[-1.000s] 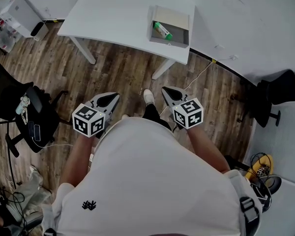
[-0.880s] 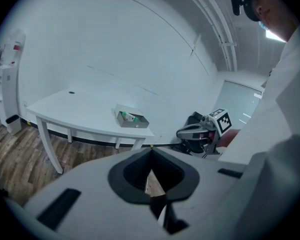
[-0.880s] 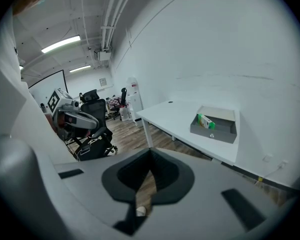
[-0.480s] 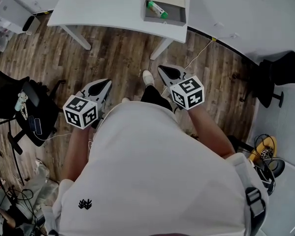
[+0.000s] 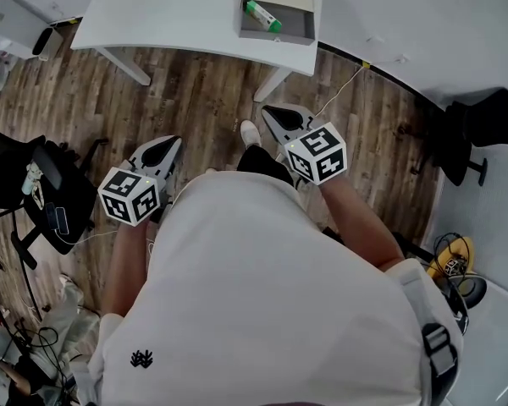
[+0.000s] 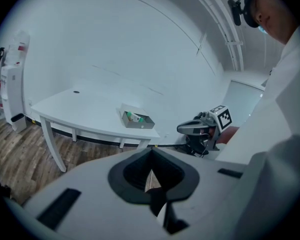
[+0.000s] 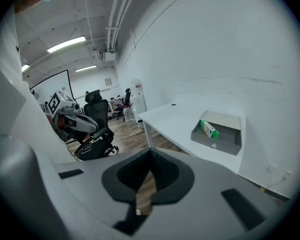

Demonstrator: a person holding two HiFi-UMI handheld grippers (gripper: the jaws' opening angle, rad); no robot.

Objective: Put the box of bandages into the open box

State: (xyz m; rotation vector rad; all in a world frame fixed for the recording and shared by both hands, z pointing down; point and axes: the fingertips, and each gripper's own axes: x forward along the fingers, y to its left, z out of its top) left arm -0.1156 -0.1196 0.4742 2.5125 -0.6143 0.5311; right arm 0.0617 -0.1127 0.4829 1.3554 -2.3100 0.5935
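Note:
The open grey box (image 5: 275,35) stands on the white table (image 5: 178,15) at the top of the head view. Inside it lies the green and white box of bandages (image 5: 262,16), also seen from the left gripper view (image 6: 135,117) and the right gripper view (image 7: 208,129). Both grippers hang in front of the person's body, over the wooden floor and well short of the table. My left gripper (image 5: 171,141) is shut with nothing in it. My right gripper (image 5: 267,109) is shut and empty too.
A black office chair (image 5: 42,193) stands at the left, another black chair (image 5: 483,134) at the right. A white cable (image 5: 343,100) runs across the wooden floor below the table's corner. Cables and a yellow item (image 5: 450,265) lie at the lower right.
The table and open box have slid toward the top of the head view. Both grippers shifted slightly left and up, staying shut and empty.

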